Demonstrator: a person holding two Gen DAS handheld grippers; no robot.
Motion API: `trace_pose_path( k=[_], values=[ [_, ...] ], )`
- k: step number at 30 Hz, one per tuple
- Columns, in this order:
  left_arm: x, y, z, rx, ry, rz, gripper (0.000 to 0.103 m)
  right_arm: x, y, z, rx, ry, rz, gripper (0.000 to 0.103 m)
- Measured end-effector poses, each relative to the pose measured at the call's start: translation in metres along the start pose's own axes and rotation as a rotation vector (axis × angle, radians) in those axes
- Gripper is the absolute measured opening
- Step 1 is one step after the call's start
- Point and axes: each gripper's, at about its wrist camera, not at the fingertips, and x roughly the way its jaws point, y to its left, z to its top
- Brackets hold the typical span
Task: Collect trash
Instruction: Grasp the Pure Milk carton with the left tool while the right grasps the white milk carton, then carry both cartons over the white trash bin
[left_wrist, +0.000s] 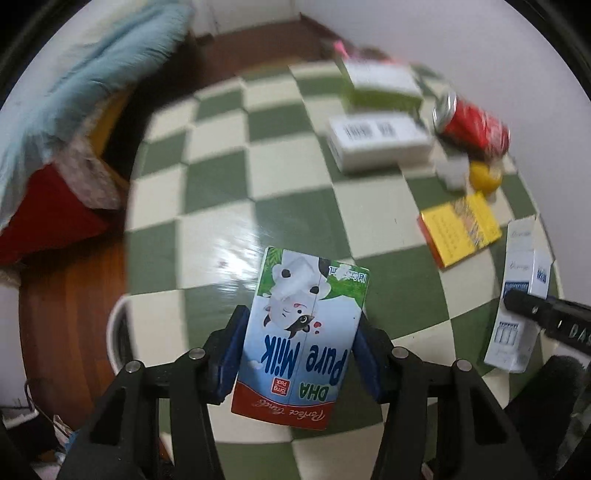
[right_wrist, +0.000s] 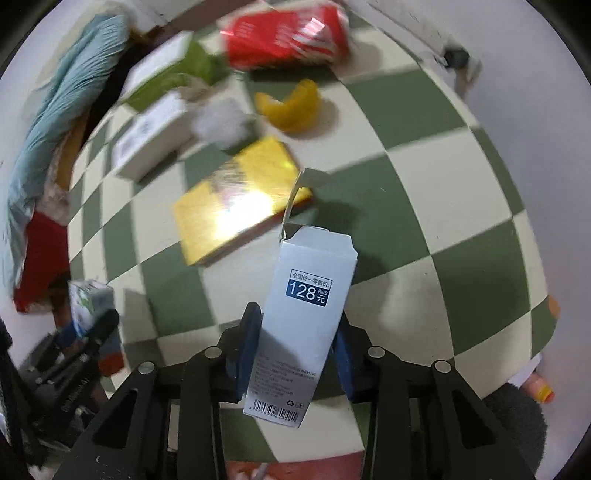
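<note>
Left gripper (left_wrist: 299, 354) jaws clamped milk carton (left_wrist: 303, 343) mid-body; right gripper (right_wrist: 295, 354) jaws clamped grey box (right_wrist: 306, 325). Both light, crushable.

green-and-cream checkered table (left_wrist: 221, 177), red can (left_wrist: 474, 125), yellow box (right_wrist: 236, 199)

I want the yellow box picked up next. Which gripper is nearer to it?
Right. The flat yellow box lies just ahead of the right gripper, though that grips a pale grey carton. The left gripper, gripping a milk carton, is farther off.
</note>
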Motion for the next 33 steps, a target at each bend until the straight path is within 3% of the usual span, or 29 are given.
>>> trace_pose_path(
  k=[4,7,12,20,26,29,33],
  values=[
    [-0.051,0.052,0.000,-0.083,-0.082,0.014,0.050,-0.033,0.041,-0.014,-0.127,-0.098,-0.016,0.038],
    [-0.067,0.083,0.005,-0.139,-0.128,0.026,0.050,-0.057,0.075,-0.028,-0.230,-0.160,-0.007,0.038],
    [-0.100,0.138,-0.015,-0.230,-0.193,0.065,0.050,-0.092,0.145,-0.058,-0.391,-0.247,0.031,0.038],
    [-0.132,0.209,-0.046,-0.347,-0.236,0.118,0.050,-0.122,0.239,-0.100,-0.579,-0.309,0.124,0.038],
    [-0.122,0.261,-0.062,-0.440,-0.218,0.121,0.050,-0.110,0.301,-0.123,-0.682,-0.298,0.150,0.038],
    [-0.095,0.290,-0.067,-0.507,-0.170,0.076,0.050,-0.084,0.327,-0.126,-0.702,-0.239,0.170,0.038],
    [-0.041,0.334,-0.076,-0.616,-0.065,-0.037,0.050,-0.026,0.360,-0.120,-0.694,-0.076,0.214,0.038]
  ],
)
